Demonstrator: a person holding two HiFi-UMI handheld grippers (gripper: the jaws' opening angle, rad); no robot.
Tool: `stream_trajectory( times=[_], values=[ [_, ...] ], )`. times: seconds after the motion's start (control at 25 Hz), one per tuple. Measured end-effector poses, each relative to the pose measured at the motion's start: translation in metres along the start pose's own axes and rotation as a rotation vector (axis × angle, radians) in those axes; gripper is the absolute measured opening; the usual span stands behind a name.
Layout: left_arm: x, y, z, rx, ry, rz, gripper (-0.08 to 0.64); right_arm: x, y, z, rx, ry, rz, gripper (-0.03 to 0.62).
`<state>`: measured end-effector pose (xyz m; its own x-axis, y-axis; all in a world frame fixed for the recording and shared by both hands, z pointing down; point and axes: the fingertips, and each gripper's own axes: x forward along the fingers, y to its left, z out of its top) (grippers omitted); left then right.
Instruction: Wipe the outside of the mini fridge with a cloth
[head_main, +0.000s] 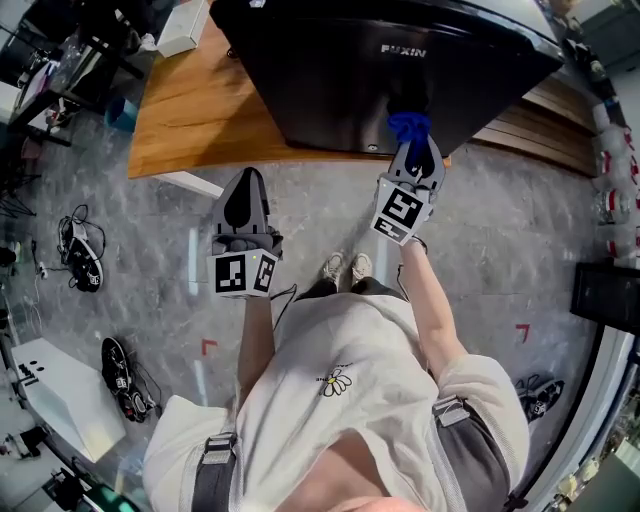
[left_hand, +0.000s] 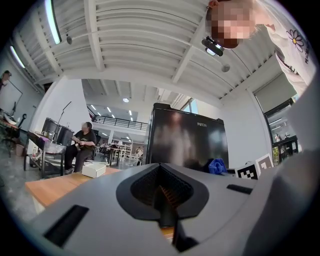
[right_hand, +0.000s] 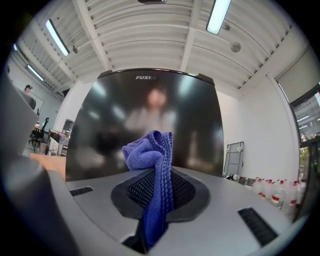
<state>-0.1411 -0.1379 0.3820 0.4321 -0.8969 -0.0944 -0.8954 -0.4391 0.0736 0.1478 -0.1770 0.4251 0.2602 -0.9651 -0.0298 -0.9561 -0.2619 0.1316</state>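
The black glossy mini fridge (head_main: 370, 60) stands on a wooden platform (head_main: 200, 120); its door fills the right gripper view (right_hand: 150, 125) and shows in the left gripper view (left_hand: 187, 140). My right gripper (head_main: 412, 150) is shut on a blue cloth (head_main: 408, 125), and the bunched cloth (right_hand: 152, 160) sticks out of its jaws close in front of the fridge door, near the door's lower edge. My left gripper (head_main: 242, 205) is shut with nothing in it, held to the left over the floor, just short of the platform's edge. The blue cloth (left_hand: 217, 166) also appears at the right of the left gripper view.
A white box (head_main: 182, 28) lies on the platform at the back left. Cables and gear (head_main: 80, 255) lie on the grey floor to the left. White bottles (right_hand: 272, 190) stand along the wall at right. A seated person (left_hand: 82, 145) is far off left.
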Motion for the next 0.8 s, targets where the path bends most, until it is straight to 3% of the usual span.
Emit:
stream_trajectory(
  times=[0.56,0.8],
  values=[
    [0.019,-0.018,-0.008,0.009,0.019,-0.059,0.005,0.009,-0.13,-0.031,0.106,0.092,-0.352,0.061],
    [0.02,-0.016,-0.012,0.011,0.033,-0.059,0.005,0.016,-0.154,-0.041,0.123,0.114,-0.397,0.061]
  ],
)
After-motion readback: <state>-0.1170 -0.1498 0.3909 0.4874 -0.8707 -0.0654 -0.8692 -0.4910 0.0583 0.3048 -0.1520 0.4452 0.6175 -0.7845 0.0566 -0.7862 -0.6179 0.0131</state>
